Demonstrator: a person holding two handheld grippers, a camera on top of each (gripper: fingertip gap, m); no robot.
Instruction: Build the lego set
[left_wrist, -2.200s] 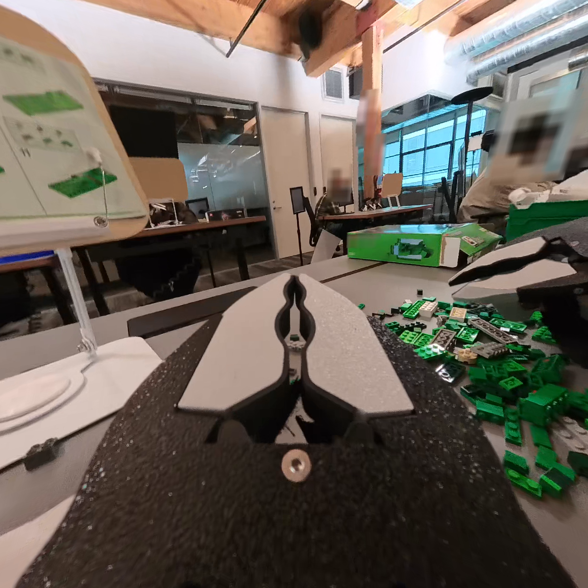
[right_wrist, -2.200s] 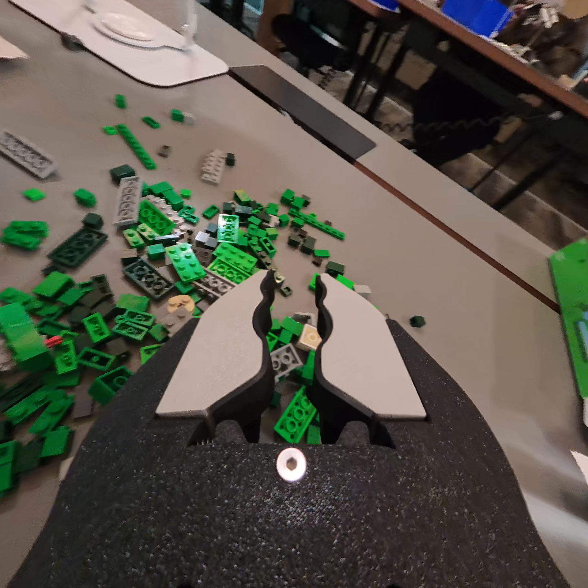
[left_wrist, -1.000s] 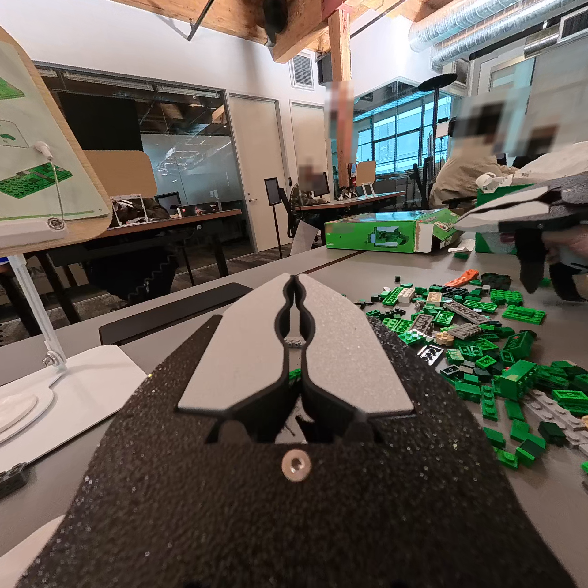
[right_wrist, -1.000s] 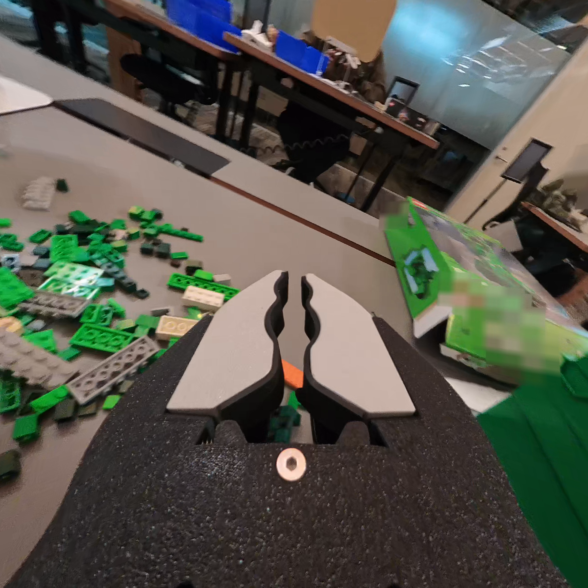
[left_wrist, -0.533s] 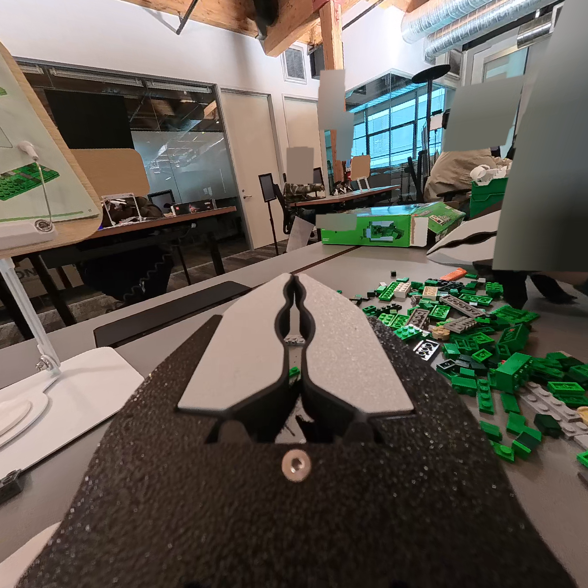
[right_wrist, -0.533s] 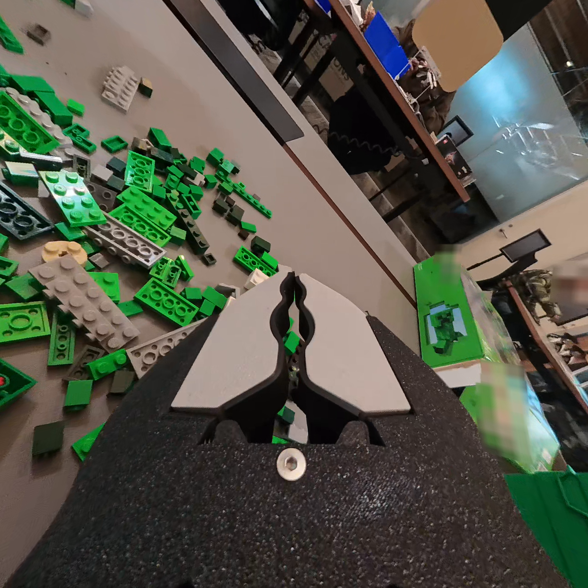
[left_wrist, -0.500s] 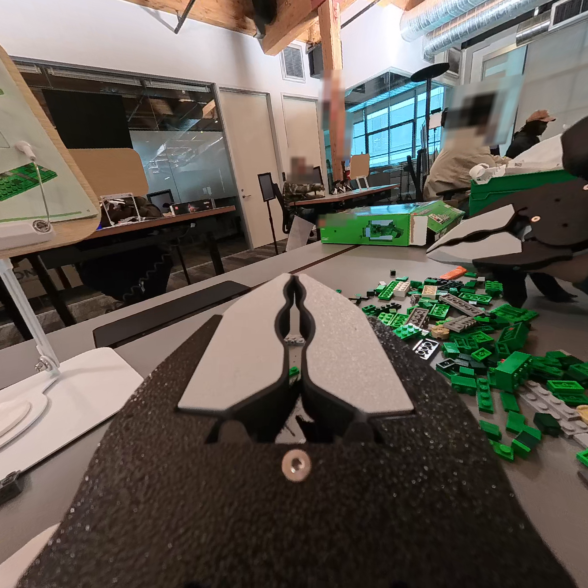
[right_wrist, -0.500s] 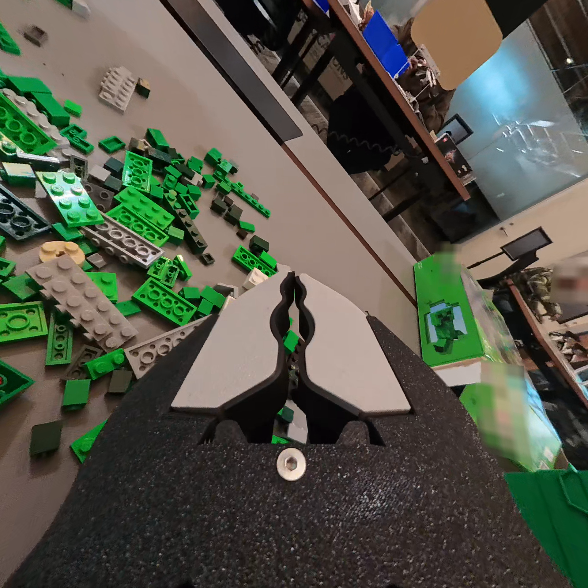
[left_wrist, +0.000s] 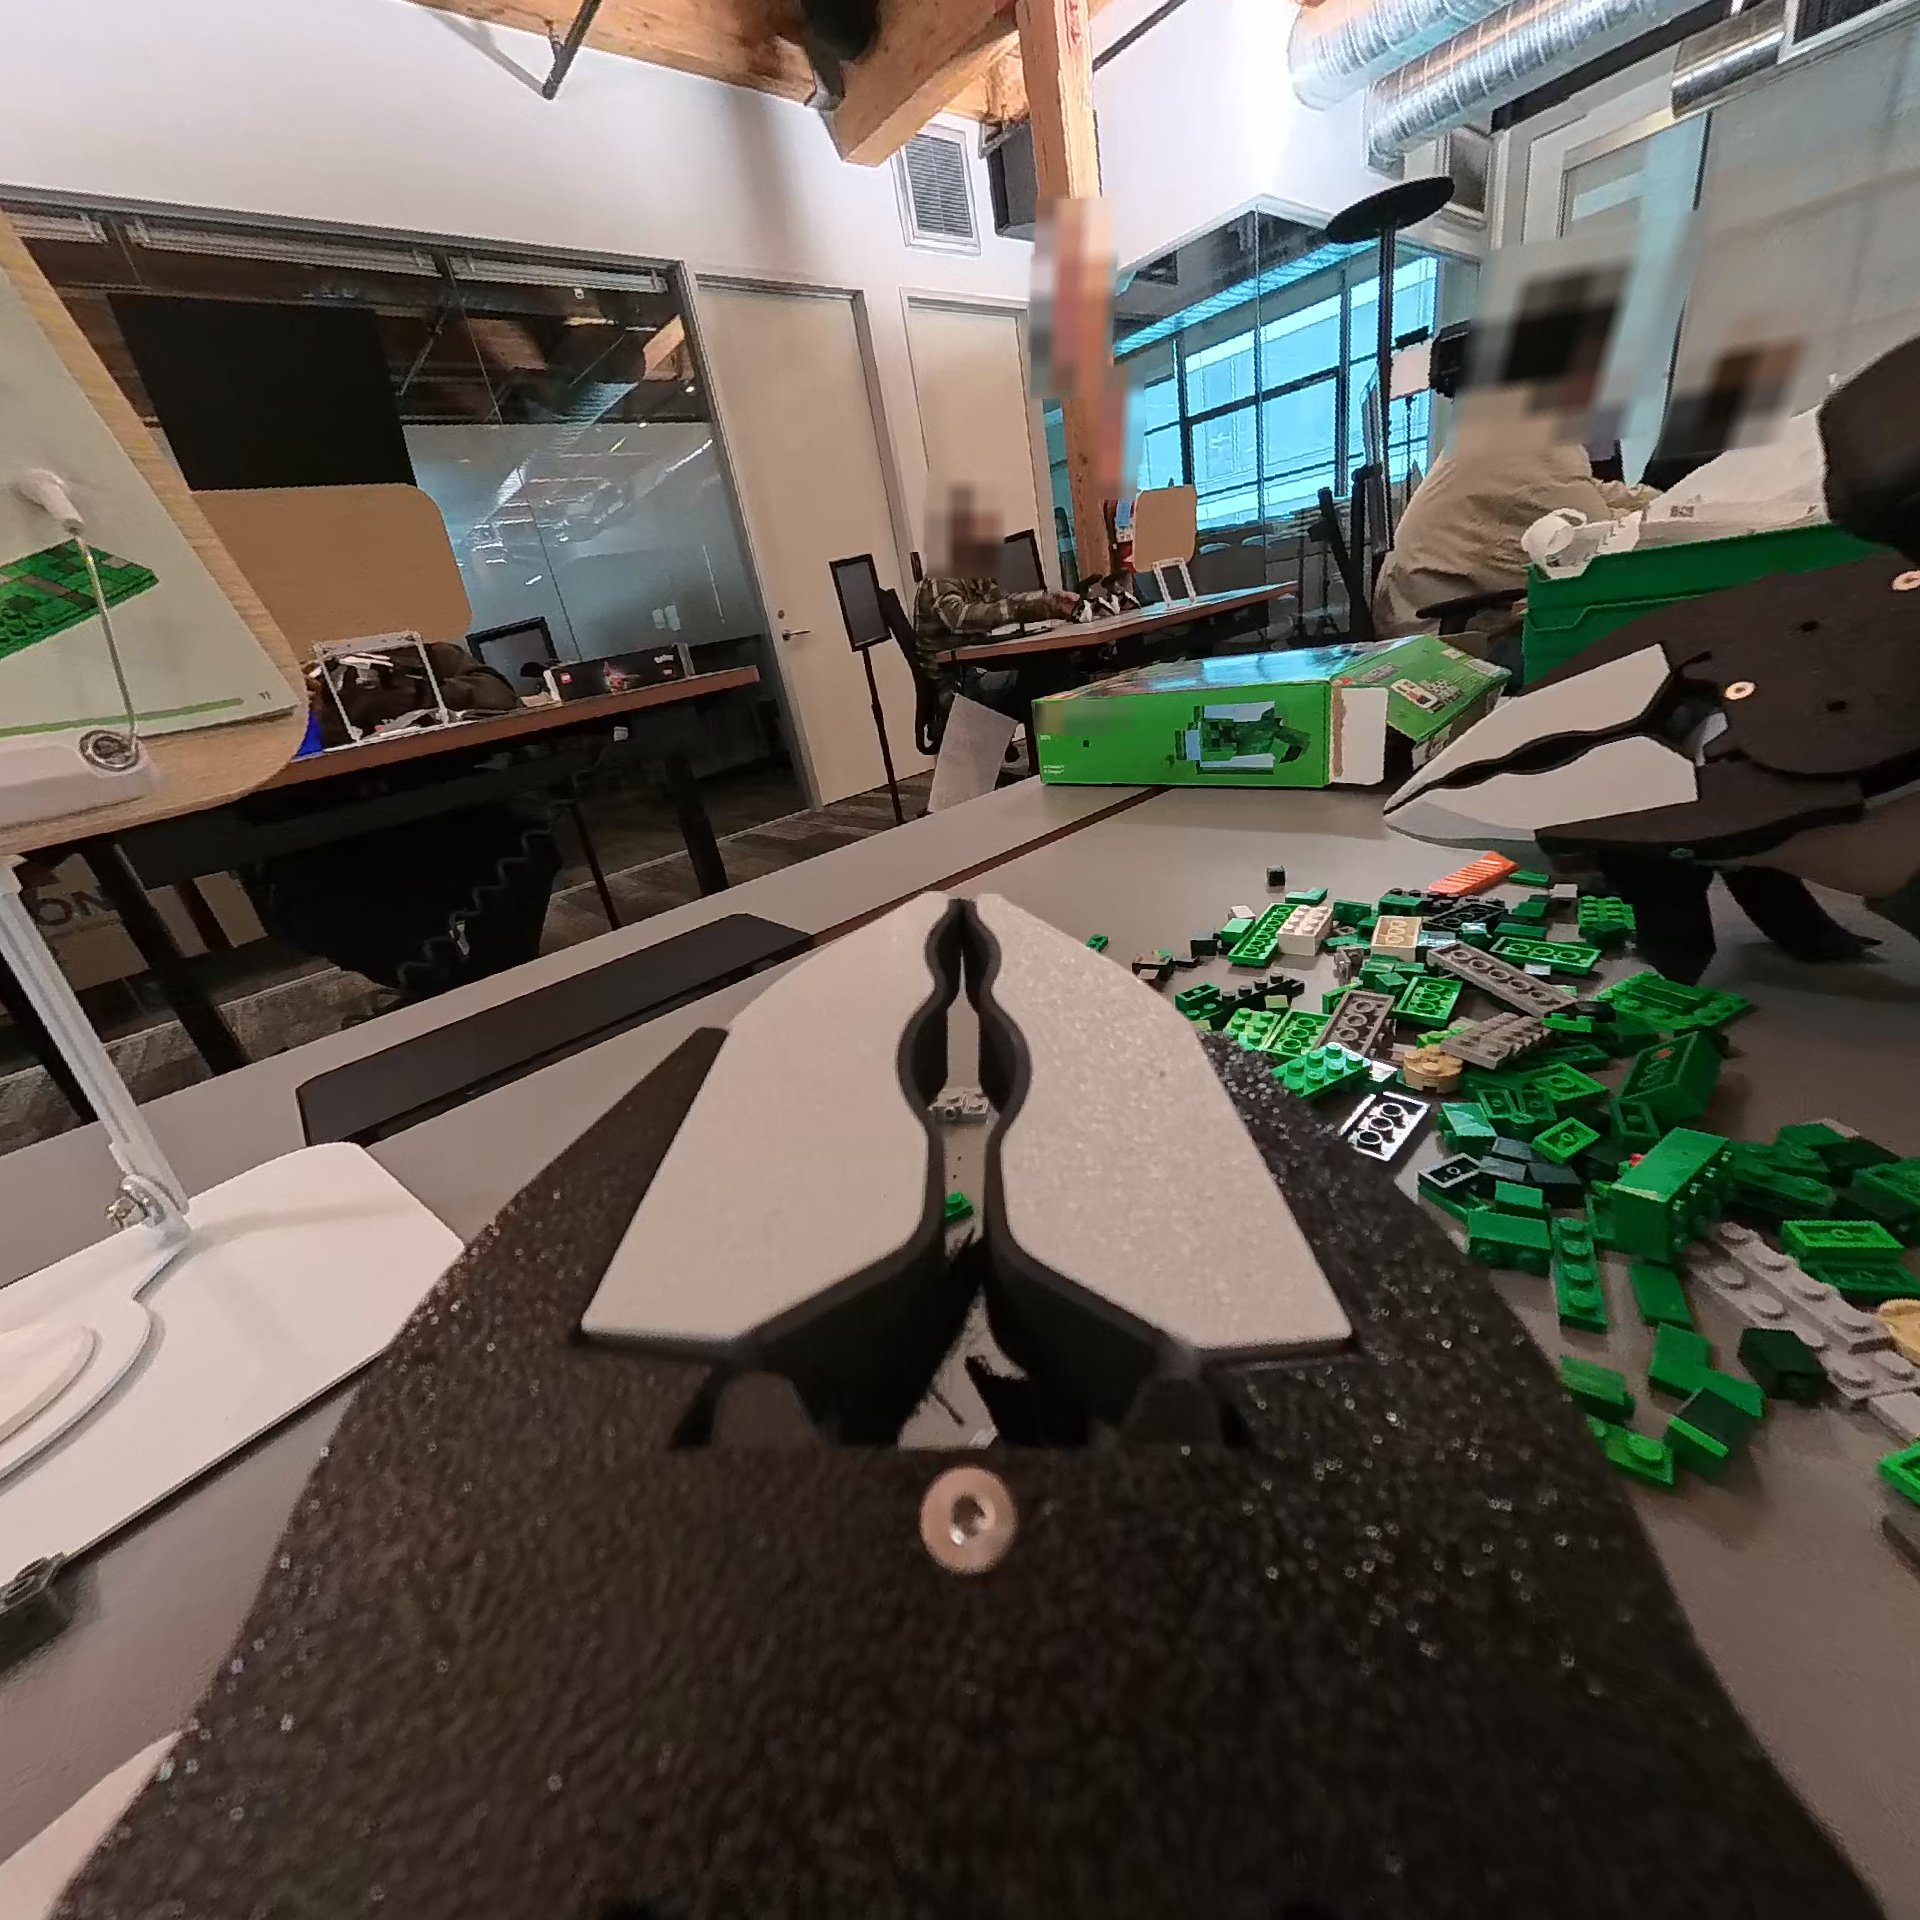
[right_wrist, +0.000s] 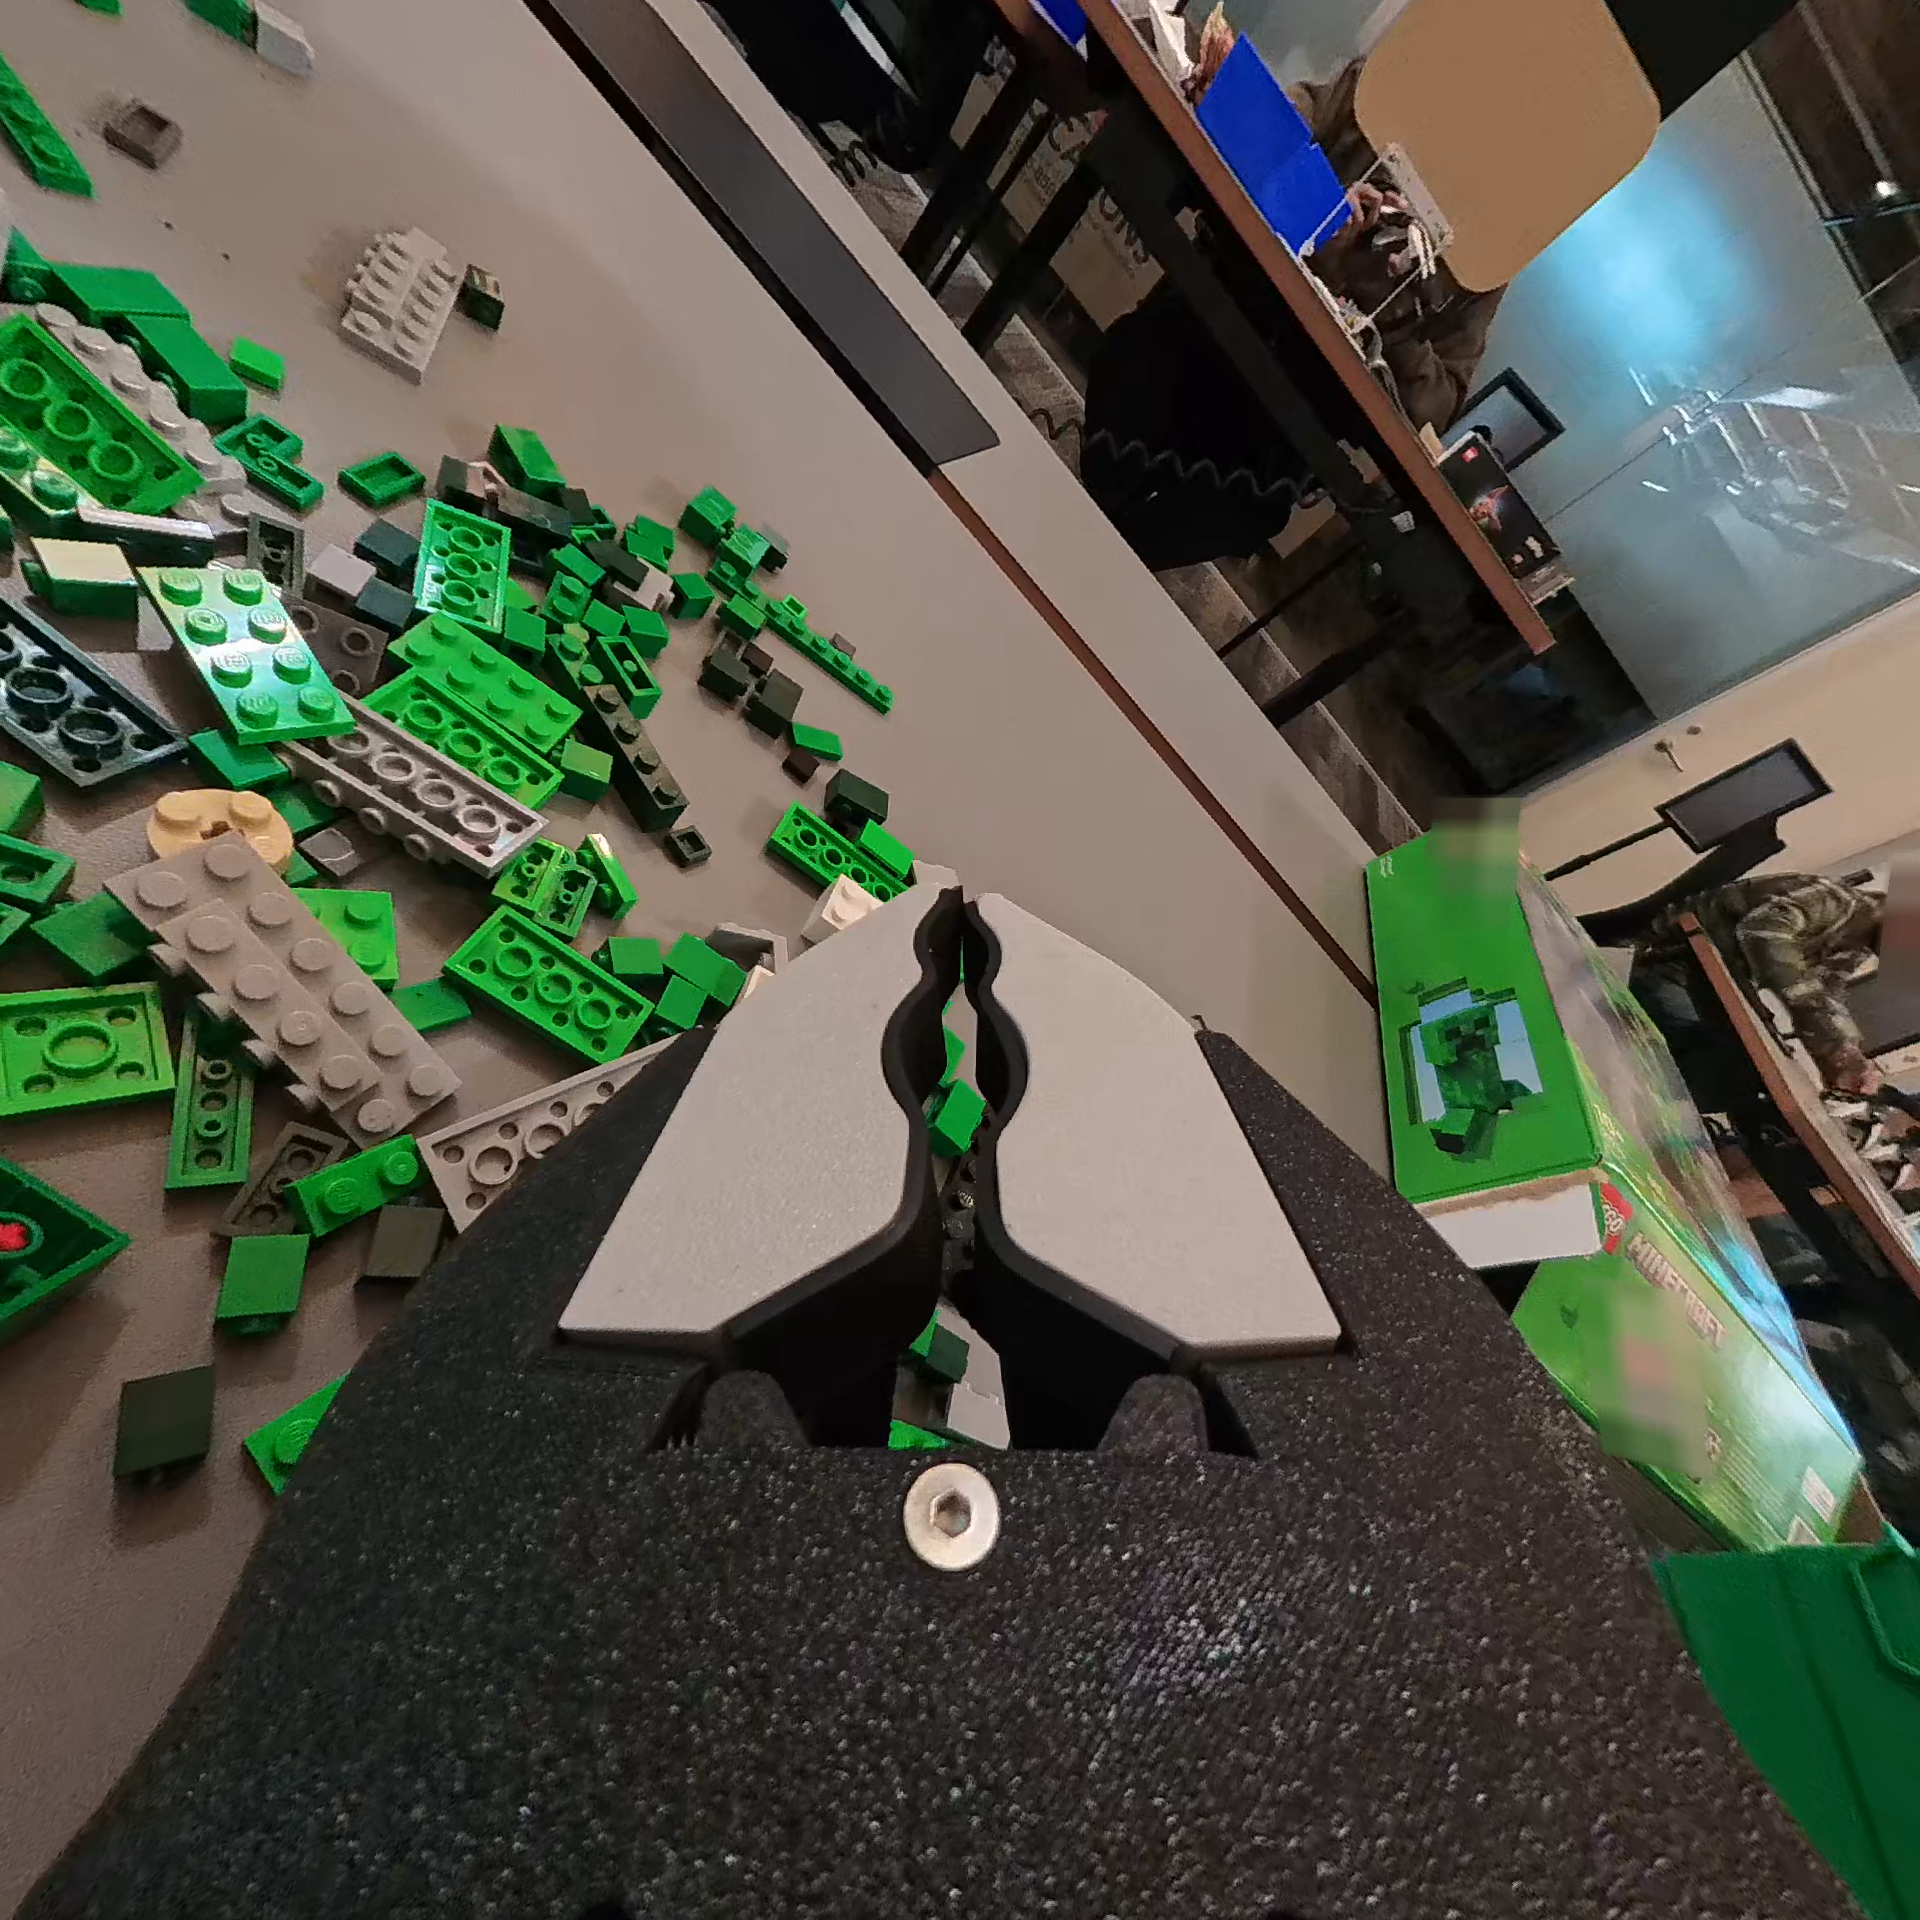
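- Grey-faced left gripper (left_wrist: 964, 920): fingers pressed together at the tips, nothing seen gripped.
- Right gripper (right_wrist: 961, 906): closed likewise, tips meeting; whether it pinches anything I cannot tell.
- Green and grey lego pieces (right_wrist: 436, 707) lie scattered on the grey table (right_wrist: 935, 665) under the right gripper, right of the left one.
- Green lego box (left_wrist: 1226, 729) lies at the table's far edge.

Two hand-held grippers (left_wrist: 964, 920) (right_wrist: 961, 904) — one green box (left_wrist: 1184, 743).

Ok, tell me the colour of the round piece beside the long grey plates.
Tan round piece; right wrist view.
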